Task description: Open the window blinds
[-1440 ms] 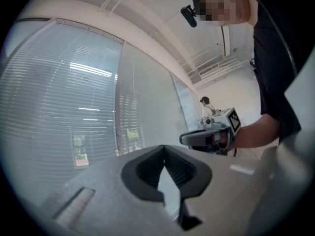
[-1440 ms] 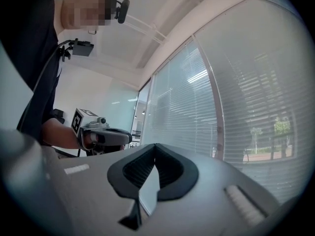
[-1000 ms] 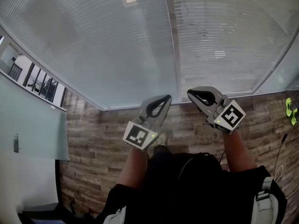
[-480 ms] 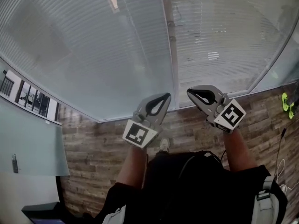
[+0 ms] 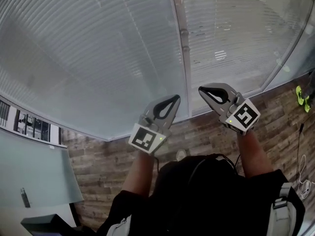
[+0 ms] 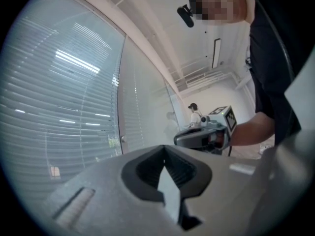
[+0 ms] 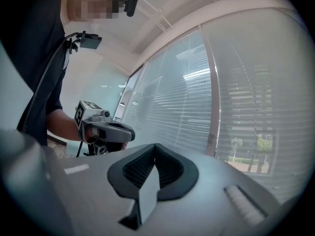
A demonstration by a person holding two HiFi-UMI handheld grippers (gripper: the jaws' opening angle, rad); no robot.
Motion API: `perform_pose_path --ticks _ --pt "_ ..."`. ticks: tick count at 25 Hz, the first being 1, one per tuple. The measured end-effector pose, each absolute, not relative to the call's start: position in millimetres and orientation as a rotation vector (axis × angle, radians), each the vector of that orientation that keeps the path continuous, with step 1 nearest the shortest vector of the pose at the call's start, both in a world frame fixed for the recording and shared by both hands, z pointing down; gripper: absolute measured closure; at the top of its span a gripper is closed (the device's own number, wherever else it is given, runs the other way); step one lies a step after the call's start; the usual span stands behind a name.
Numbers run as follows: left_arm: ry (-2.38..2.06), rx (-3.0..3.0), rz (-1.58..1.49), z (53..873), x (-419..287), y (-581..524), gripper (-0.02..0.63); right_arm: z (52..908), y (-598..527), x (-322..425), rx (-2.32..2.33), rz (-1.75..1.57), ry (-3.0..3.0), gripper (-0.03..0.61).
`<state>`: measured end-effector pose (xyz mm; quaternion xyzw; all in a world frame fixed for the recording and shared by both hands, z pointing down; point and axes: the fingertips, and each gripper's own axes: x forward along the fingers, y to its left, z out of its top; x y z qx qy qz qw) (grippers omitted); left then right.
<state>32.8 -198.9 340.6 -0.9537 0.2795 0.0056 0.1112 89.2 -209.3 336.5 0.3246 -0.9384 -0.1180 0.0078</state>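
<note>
Blinds [image 5: 98, 58] hang flat, slats [image 5: 236, 33] running level; left claw [image 5: 175, 99] and right claw [image 5: 201, 90] pinched together, empty.

The window blinds [image 5: 98, 58] run off the head view's top and side edges. A yellow-green thing [image 5: 300, 93] at its right edge is cut off and too small to name. The person's torso [image 5: 197, 200] hides some of the floor [image 5: 98, 181].

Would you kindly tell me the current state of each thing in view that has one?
Left blind: lowered, slats look shut.
Right blind: lowered, outdoors shows faintly between slats.
Left gripper: fingers shut, empty.
Right gripper: fingers shut, empty.
</note>
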Motion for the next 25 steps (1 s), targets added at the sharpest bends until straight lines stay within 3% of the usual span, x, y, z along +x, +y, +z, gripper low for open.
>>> perform_pose_path --ticks 25 --pt "0.613 -2.892 0.040 355 -11 -294 0.609 345 -311 64 1.279 -0.381 -2.731 0.572"
